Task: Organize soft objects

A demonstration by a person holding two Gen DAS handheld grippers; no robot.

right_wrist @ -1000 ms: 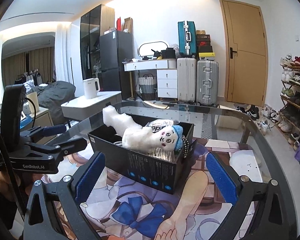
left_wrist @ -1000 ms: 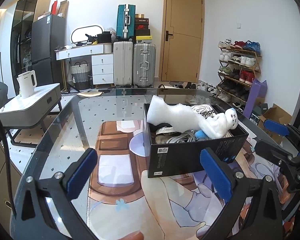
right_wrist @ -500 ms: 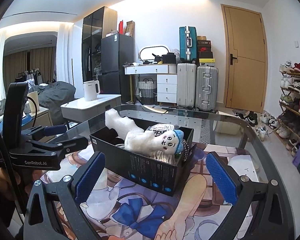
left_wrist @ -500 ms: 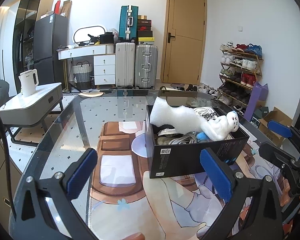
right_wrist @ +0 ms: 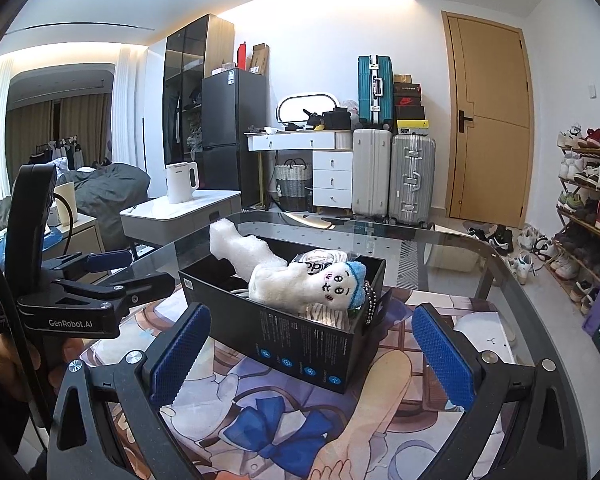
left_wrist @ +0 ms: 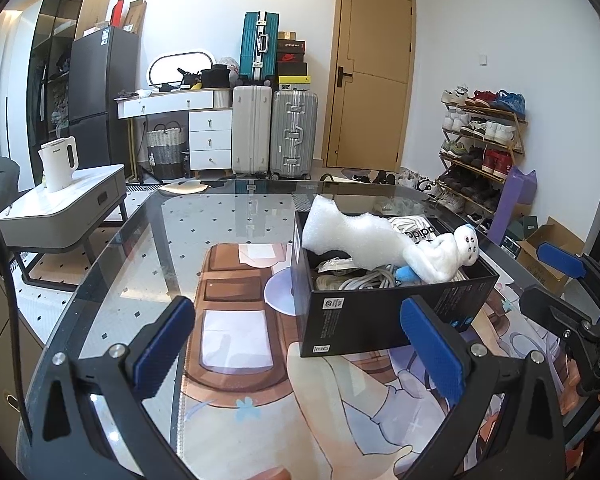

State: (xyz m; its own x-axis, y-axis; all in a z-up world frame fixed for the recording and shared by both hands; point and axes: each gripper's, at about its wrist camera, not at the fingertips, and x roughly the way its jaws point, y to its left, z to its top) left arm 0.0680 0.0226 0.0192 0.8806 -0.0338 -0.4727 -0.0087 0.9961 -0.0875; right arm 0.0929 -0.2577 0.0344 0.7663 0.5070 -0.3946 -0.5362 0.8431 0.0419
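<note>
— Soft objects first: where are they, reading out from the grippers?

— Left gripper (left_wrist: 300,356) and right gripper (right_wrist: 312,354) both hang with jaws spread wide, holding nothing, above the printed mat (right_wrist: 260,412). Just beyond sits the black box (right_wrist: 300,344), and the plush doll (right_wrist: 320,282) and white foam piece (left_wrist: 352,236) lie piled in it, poking over the rim.

— So, finished?

— Nearly, I'd judge. No soft thing shows loose on the glass table (left_wrist: 140,248); perhaps only tucking down remains.
</note>
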